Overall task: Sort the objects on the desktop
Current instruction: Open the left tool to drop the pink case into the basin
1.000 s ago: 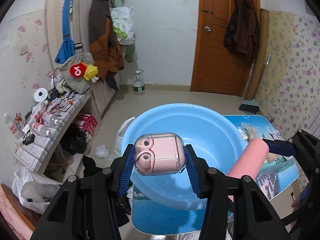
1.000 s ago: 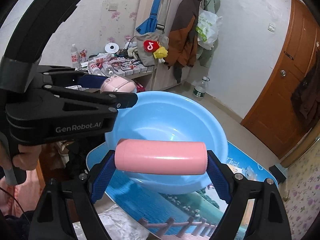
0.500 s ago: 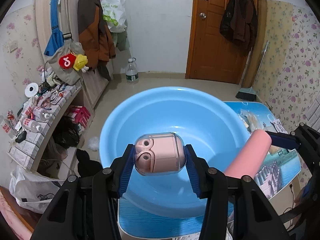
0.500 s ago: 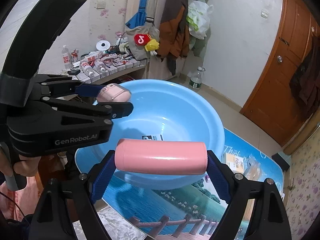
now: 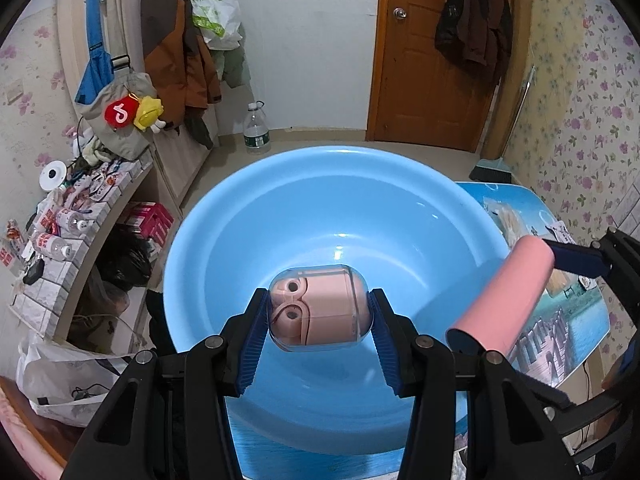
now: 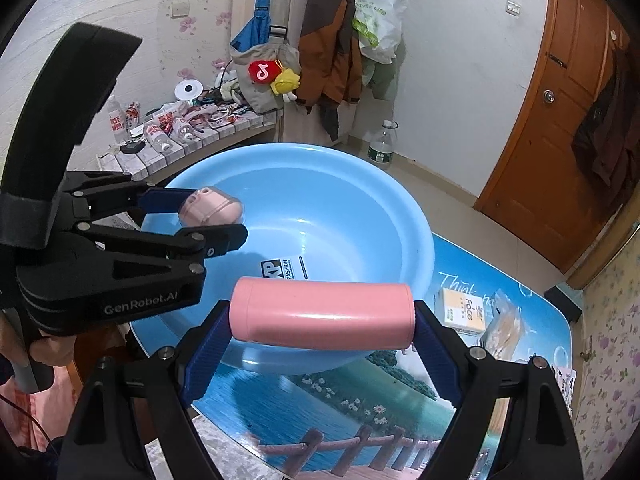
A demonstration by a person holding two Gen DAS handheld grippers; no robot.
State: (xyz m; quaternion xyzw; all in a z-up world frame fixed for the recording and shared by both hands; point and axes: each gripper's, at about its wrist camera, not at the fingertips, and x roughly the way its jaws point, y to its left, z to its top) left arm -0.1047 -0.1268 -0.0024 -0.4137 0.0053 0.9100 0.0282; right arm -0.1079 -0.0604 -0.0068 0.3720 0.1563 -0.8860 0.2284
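Observation:
My left gripper (image 5: 318, 316) is shut on a pink earbud case (image 5: 320, 307) in a clear shell and holds it over the inside of a big blue basin (image 5: 360, 200). The case also shows in the right wrist view (image 6: 210, 210), above the basin's left rim (image 6: 416, 224). My right gripper (image 6: 322, 316) is shut on a pink cylinder (image 6: 322, 314), held crosswise just over the basin's near rim. The cylinder also shows in the left wrist view (image 5: 504, 292), at the basin's right edge. The basin holds nothing but a printed label (image 6: 280, 270).
The basin stands on a table with a blue landscape print (image 6: 340, 408). A small tissue box (image 6: 460, 312) and a clear packet (image 6: 506, 326) lie on the table right of the basin. A cluttered tiled shelf (image 5: 72, 220) stands to the left, beyond the table edge.
Both grippers have moved forward and down toward the basin, each with its object still held. The earbud case now hangs over the basin's inside.

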